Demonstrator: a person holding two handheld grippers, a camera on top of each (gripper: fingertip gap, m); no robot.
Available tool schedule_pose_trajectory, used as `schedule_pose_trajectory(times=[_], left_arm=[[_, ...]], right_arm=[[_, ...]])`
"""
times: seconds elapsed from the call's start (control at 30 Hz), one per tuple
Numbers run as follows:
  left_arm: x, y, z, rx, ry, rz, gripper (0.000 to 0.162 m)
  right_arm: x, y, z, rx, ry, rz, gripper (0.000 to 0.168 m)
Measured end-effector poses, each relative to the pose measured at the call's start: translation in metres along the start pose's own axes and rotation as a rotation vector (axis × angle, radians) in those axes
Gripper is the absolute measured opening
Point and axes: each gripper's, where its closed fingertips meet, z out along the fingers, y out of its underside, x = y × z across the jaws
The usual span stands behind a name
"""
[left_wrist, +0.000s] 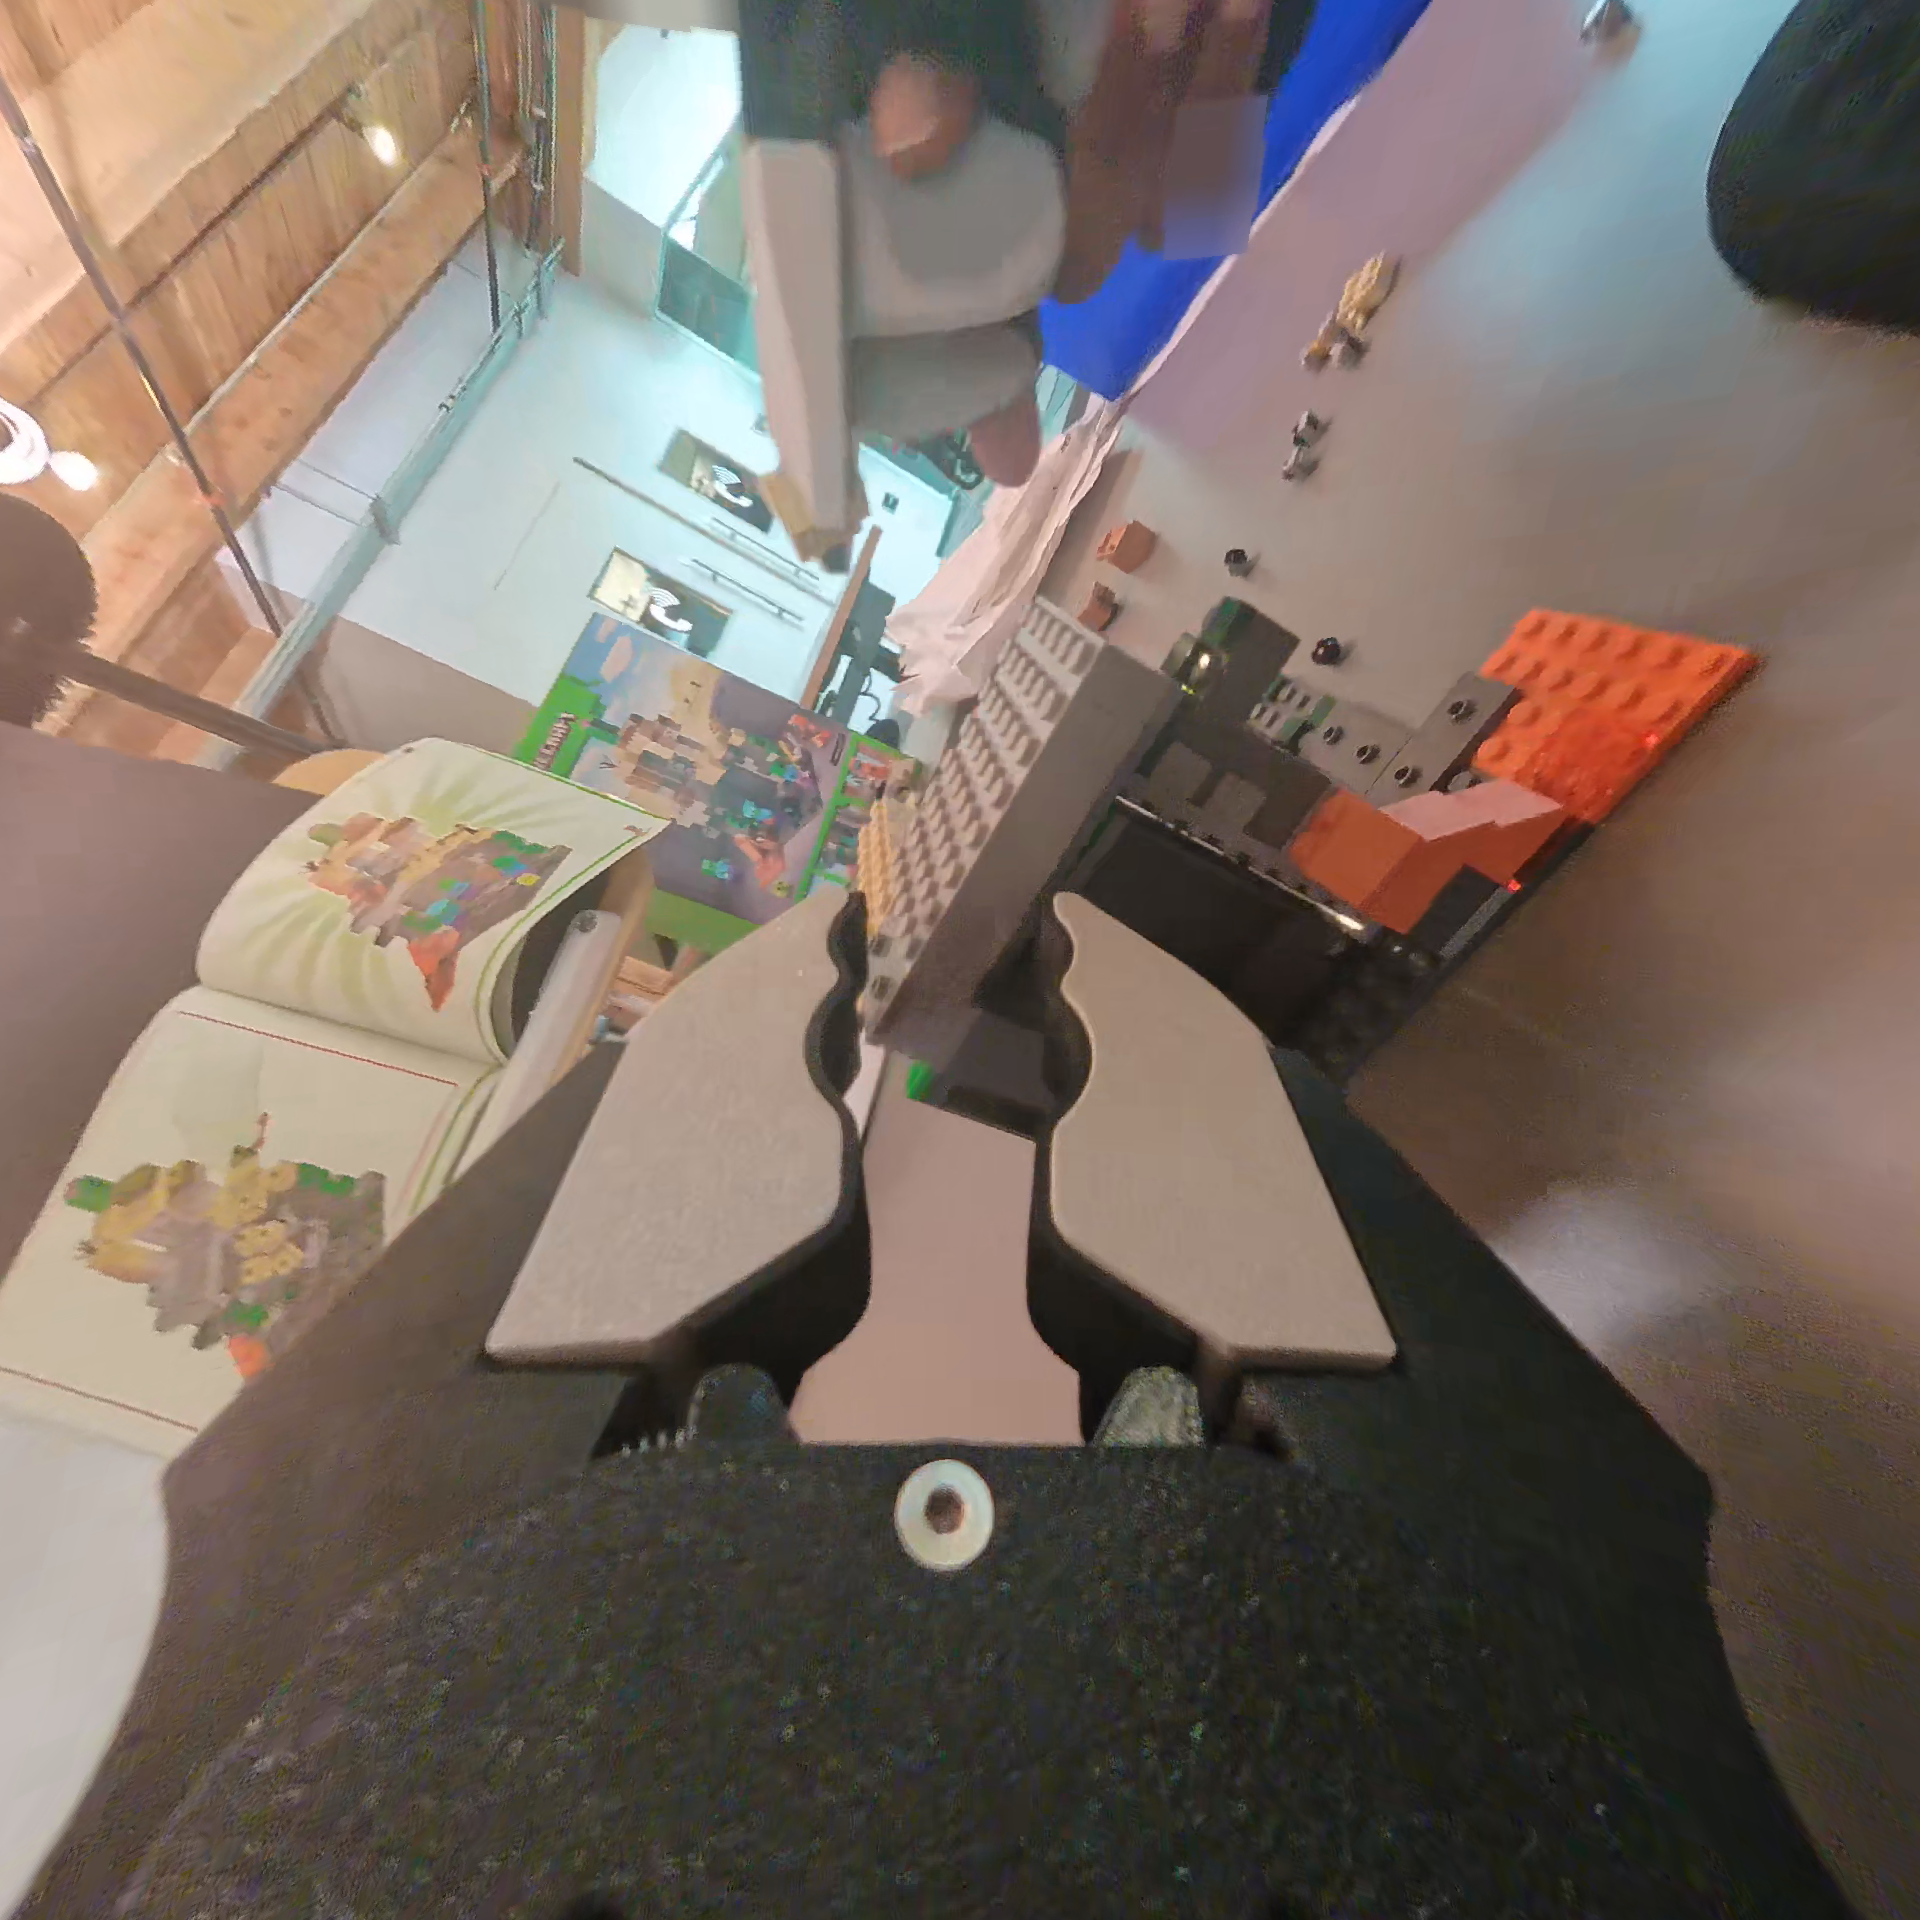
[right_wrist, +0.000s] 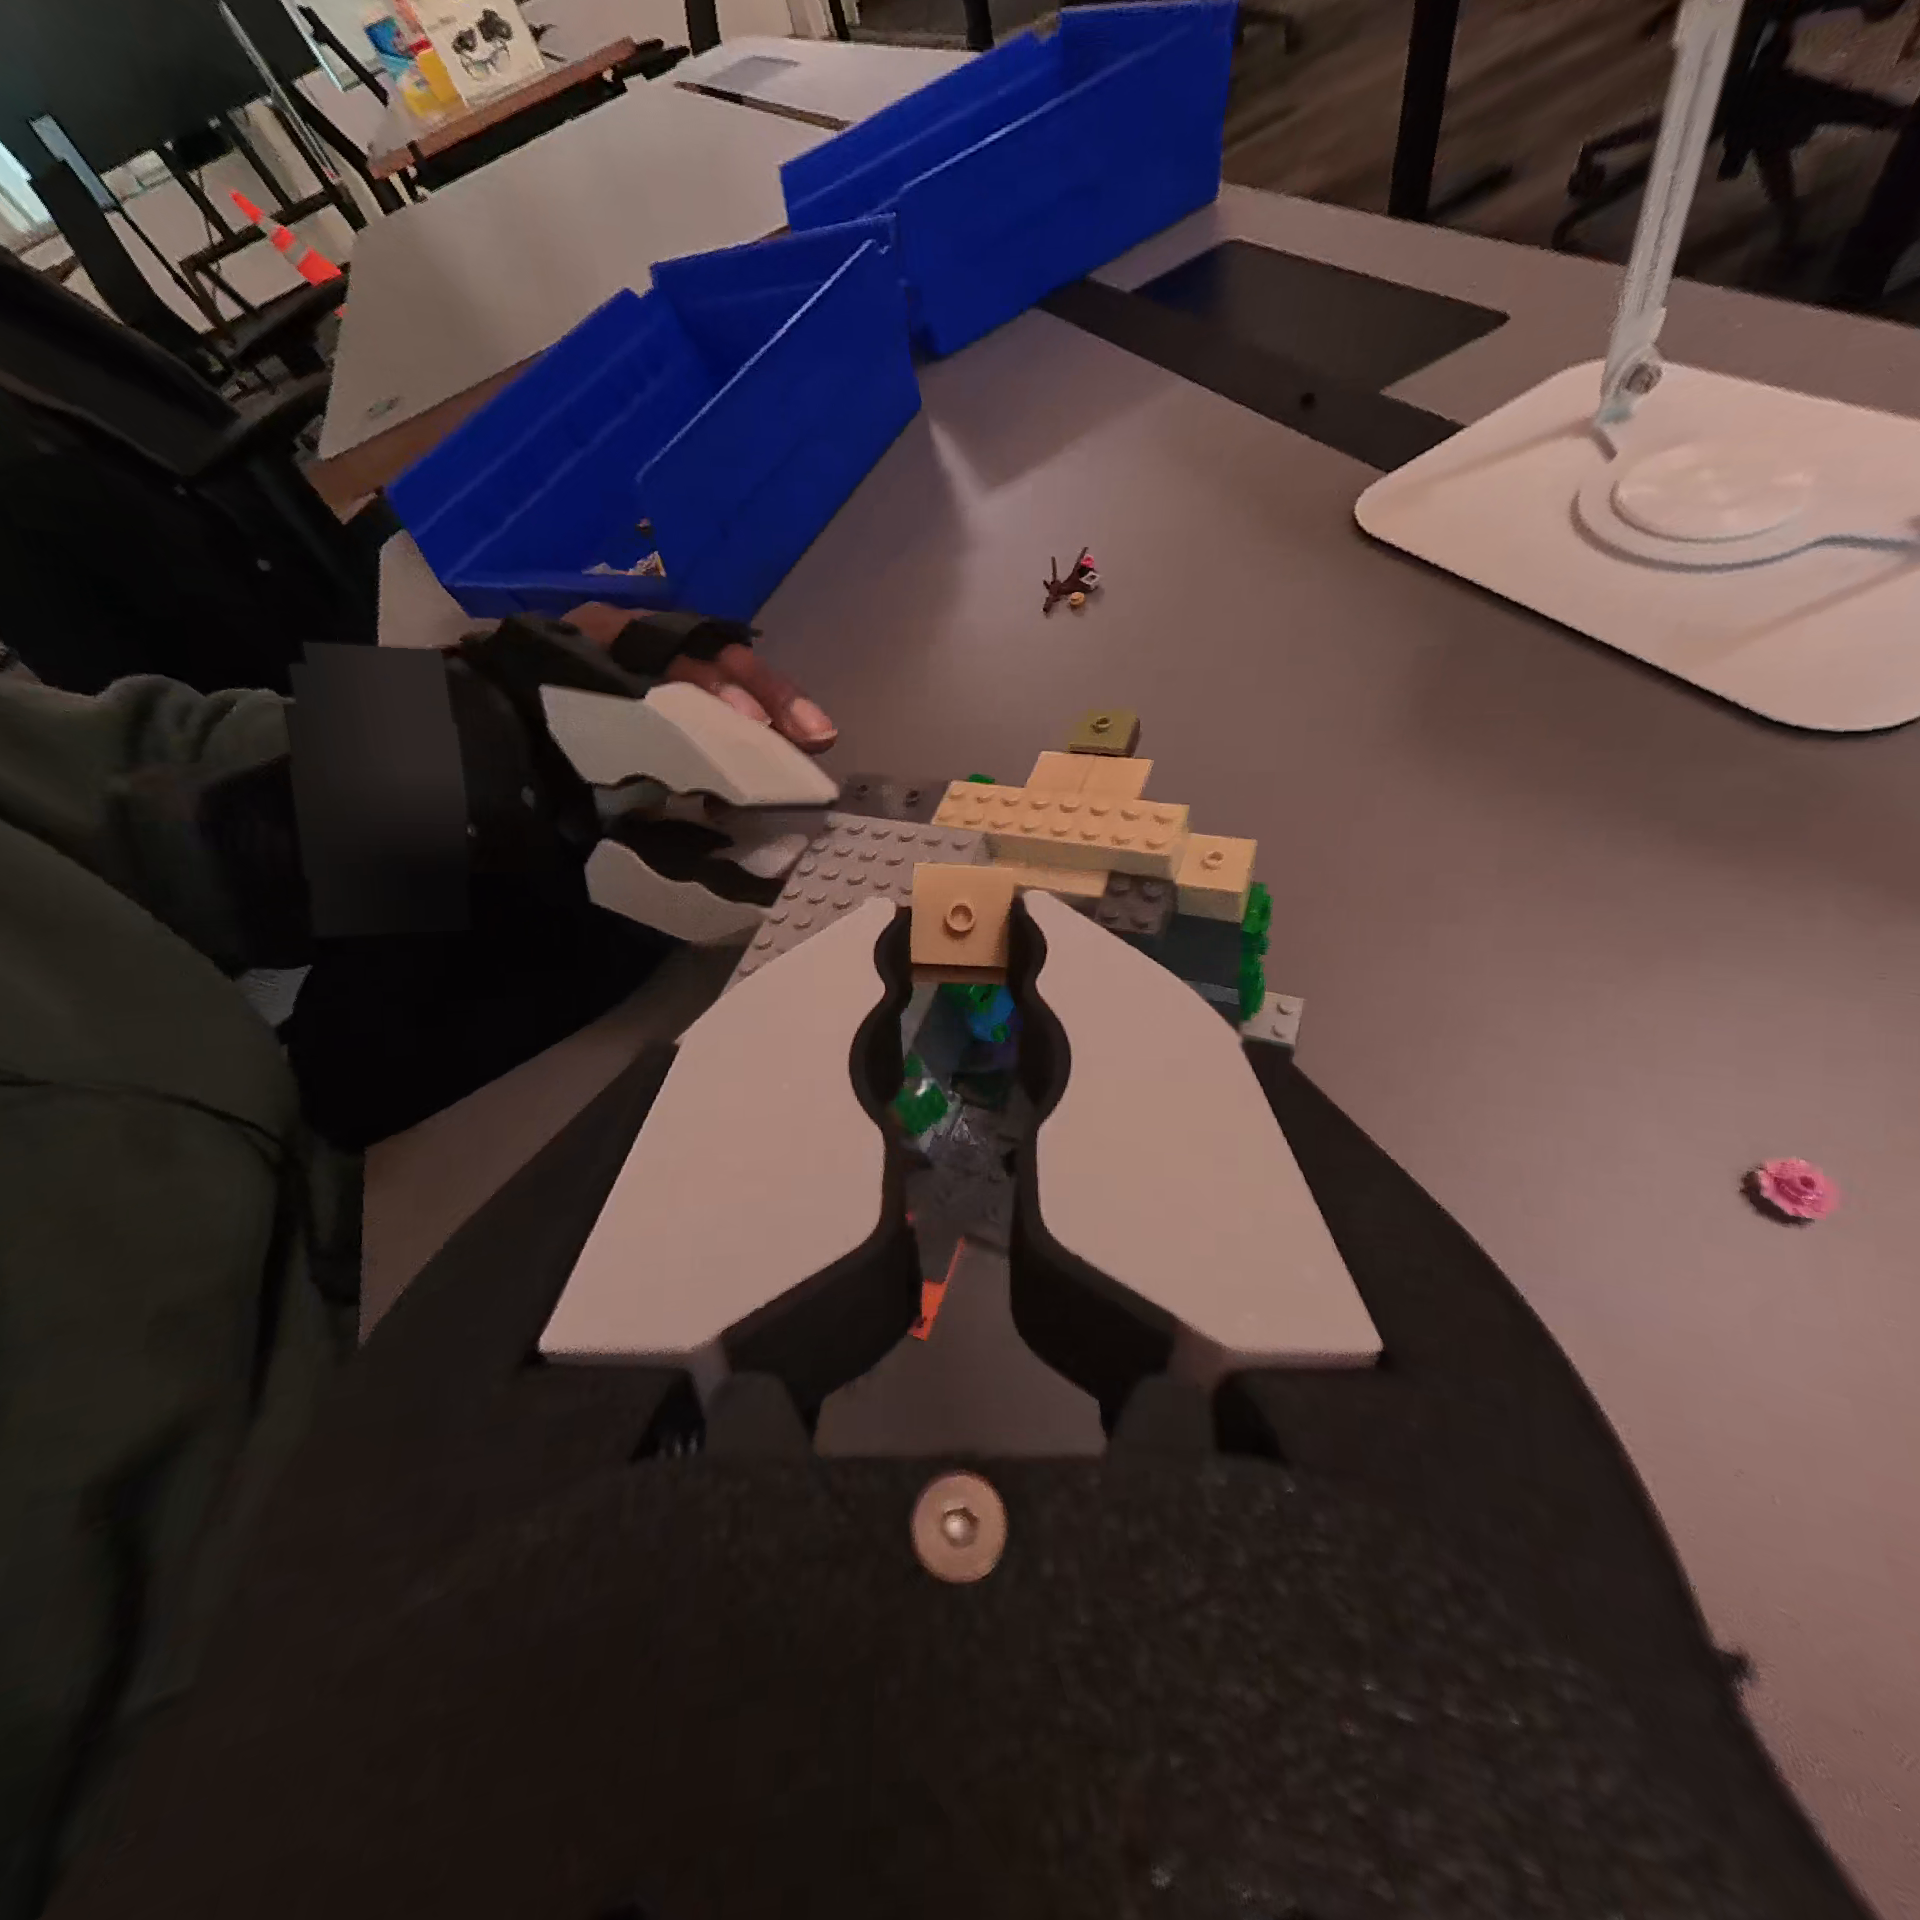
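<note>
Right gripper (right_wrist: 961, 951): jaws pinching a tan square one-stud plate (right_wrist: 961, 920) at the tips, held just above the brick build (right_wrist: 1081, 831).
Left gripper (left_wrist: 961, 945): jaws closed on the near edge of the grey studded baseplate (left_wrist: 1023, 769); in the right wrist view the same gripper (right_wrist: 774, 831) reaches in from the left and bites the baseplate's edge (right_wrist: 842, 883).
Brick build: tan stepped plates on top, grey and dark blue layers under them, green pieces along the right side; it sits on the grey baseplate on the tabletop (right_wrist: 1351, 935).
Left view, beyond the baseplate: orange bricks (left_wrist: 1392, 852) and an orange studded plate (left_wrist: 1610, 696), with dark grey pieces between.
Instruction booklet (left_wrist: 312, 997): lying open to the left of the left gripper; a printed set box (left_wrist: 727, 769) stands behind it.
Blue bins (right_wrist: 790, 364): at the far edge of the tabletop, well apart from the build.
Loose pieces: a pink flower piece (right_wrist: 1792, 1190) to the right, an olive tile (right_wrist: 1107, 732) just behind the build, and a small dark piece (right_wrist: 1070, 587) farther off, possibly a twig-shaped part.
Lamp base (right_wrist: 1662, 551): white, at the far right.
</note>
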Motion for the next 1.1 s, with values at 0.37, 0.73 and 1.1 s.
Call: schedule_pose_trajectory(times=[0.37,0.73,1.1], left_arm=[[-0.016,-0.058,-0.035,0.165,0.244,-0.951,0.012],[0.005,-0.124,-0.072,0.431,0.931,-1.799,0.032],[0.029,-0.138,-0.084,0.437,1.022,-1.826,0.023]], right_arm=[[-0.084,0.021,-0.005,0.085,-0.065,-0.397,0.017],[-0.156,0.024,0.013,0.132,-0.159,-0.717,0.017],[-0.169,0.041,0.012,0.105,-0.128,-0.737,0.018]])
